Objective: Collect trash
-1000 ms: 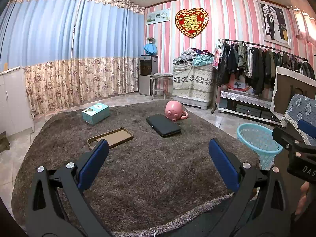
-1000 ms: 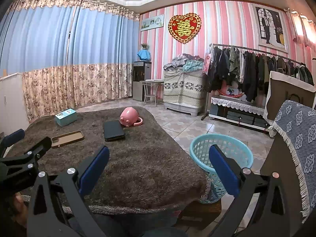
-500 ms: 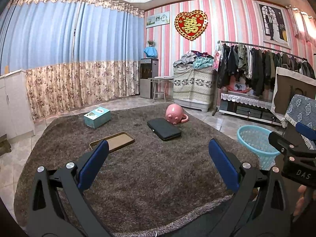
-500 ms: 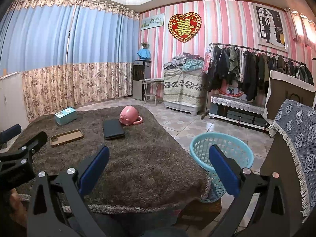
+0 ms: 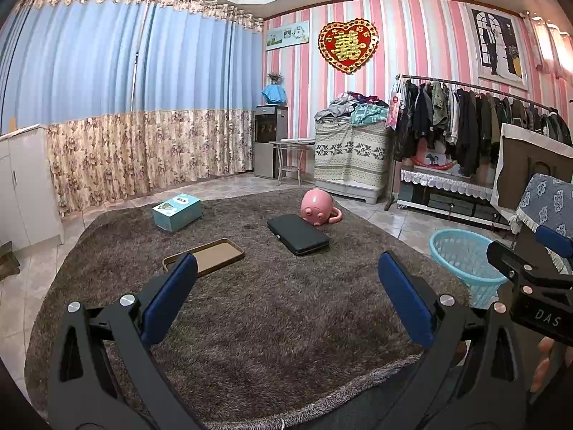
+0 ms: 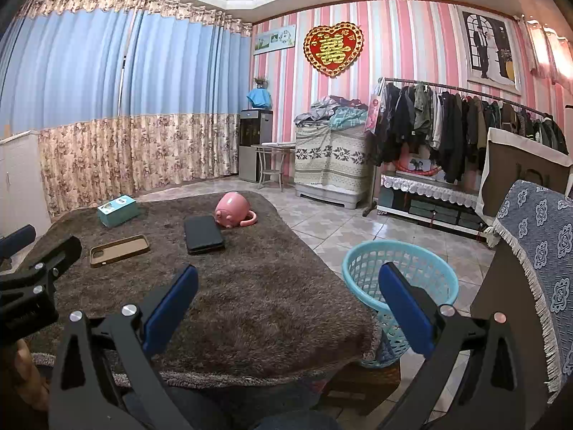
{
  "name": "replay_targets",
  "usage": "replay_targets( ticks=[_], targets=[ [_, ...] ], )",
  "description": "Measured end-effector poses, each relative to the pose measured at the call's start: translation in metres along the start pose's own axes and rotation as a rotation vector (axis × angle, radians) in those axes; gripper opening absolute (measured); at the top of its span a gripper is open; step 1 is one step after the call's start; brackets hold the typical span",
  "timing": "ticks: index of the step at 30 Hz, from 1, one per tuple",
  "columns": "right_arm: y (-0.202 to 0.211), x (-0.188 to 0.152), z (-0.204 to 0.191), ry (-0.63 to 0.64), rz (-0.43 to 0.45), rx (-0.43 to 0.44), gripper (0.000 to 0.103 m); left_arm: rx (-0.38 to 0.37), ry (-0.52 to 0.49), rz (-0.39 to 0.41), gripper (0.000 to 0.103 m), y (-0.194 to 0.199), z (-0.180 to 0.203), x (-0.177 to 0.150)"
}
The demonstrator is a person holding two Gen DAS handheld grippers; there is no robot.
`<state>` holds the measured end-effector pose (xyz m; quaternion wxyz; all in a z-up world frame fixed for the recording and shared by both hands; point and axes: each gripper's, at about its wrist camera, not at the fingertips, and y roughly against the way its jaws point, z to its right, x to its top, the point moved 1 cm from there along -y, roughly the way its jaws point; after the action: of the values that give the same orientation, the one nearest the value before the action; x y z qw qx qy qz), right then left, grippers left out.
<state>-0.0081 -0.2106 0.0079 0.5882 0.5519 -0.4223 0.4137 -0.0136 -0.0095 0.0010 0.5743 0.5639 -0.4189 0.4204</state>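
Black left gripper (image 5: 286, 297), blue pads (image 5: 168, 302), silver screws, "DAS" lettering

A lived-in home room, clothes rack (image 5: 476, 122) of coats, floor-length curtains (image 5: 125, 107), wedding portrait (image 5: 497, 50), shaggy rug (image 5: 268, 304)

Left tongs (image 5: 286, 294) and right tongs (image 6: 288, 295) both gape wide, holding nothing.

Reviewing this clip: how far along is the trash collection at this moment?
Nothing looks collected yet. The teal box, brown phone case, black case and pink piggy toy all lie on the rug; what shows of the blue basket looks empty. Nothing is in hand: the left gripper and right gripper hover open, clear of everything. All pickups remain.
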Motion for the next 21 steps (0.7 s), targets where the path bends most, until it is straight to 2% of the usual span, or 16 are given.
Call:
replay_targets(
  ticks=[21],
  targets=[
    [-0.0003,0.0002,-0.0007,-0.001,0.002,-0.004,0.099,0.002,0.001,0.002,0.098,-0.0005,0.0001,-0.0003]
  ],
)
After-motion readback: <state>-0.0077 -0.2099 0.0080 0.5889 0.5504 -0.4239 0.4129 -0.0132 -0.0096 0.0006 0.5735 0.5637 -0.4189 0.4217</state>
